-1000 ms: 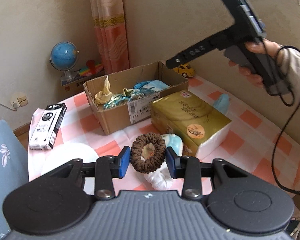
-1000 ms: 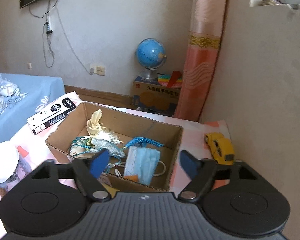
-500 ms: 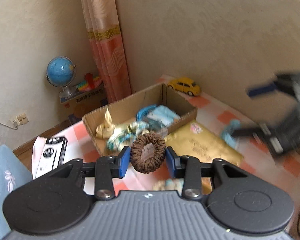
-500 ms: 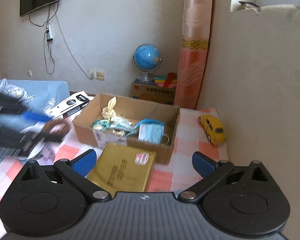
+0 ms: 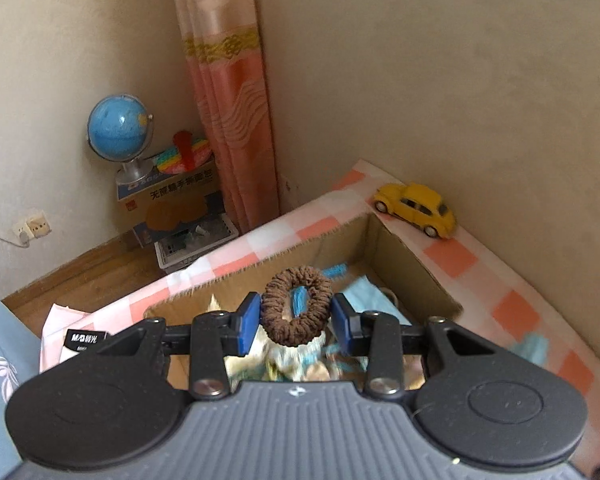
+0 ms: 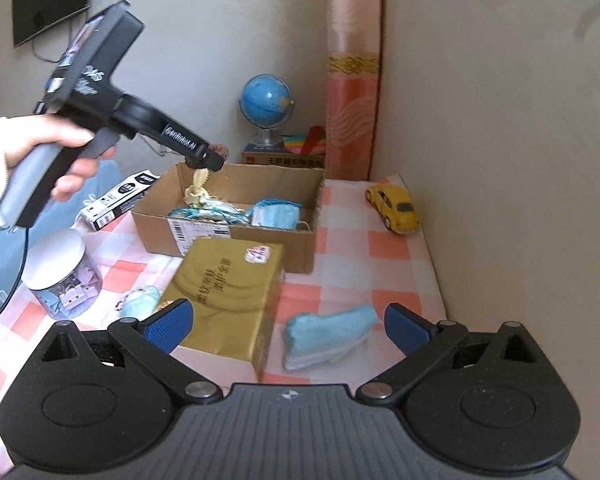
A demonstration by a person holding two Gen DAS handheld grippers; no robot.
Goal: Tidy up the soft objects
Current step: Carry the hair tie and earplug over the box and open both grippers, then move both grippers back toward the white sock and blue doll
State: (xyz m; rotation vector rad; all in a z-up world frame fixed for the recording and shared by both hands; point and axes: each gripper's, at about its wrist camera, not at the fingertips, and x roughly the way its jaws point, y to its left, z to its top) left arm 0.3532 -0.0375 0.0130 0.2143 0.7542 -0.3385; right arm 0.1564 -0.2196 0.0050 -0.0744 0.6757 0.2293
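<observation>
A: Left gripper (image 5: 296,318): jaws clenched on one brown scrunchie (image 5: 296,305), upright between the blue pads, hung above the open cardboard box (image 5: 404,264).

B: Seen from the right wrist too: scrunchie (image 6: 219,151) at the tip of the left gripper (image 6: 210,160), over the near-left corner of the box (image 6: 236,240). Right gripper (image 6: 288,326): jaws released, spread wide, nothing between the pads; just been opening.

A: Counted in the box?

B: One blue face mask (image 6: 276,213), one cream tassel (image 6: 198,186), one tangle of teal cord (image 6: 204,212). Blurred in the left view, so no finer count.

A: Outside the box, on the checked surface (image 6: 384,256)?

B: One gold tissue pack (image 6: 236,300) touching the box front, one light-blue cloth (image 6: 328,336) right of the pack, one clear jar (image 6: 62,280) with a white lid, one black-and-white carton (image 6: 120,200) left of the box, one yellow toy car (image 6: 396,208) by the wall. One more pale-blue soft item (image 6: 140,306) between jar and pack. Off the surface: one globe (image 6: 265,100).

A: Changed since a second ago?

B: Then, scrunchie held low over the surface in front of the tissue pack, box well beyond. Now carried over the box rim. Right gripper, formerly above the box, pulled back toward the near edge; cloth and pack now under the jaws.
</observation>
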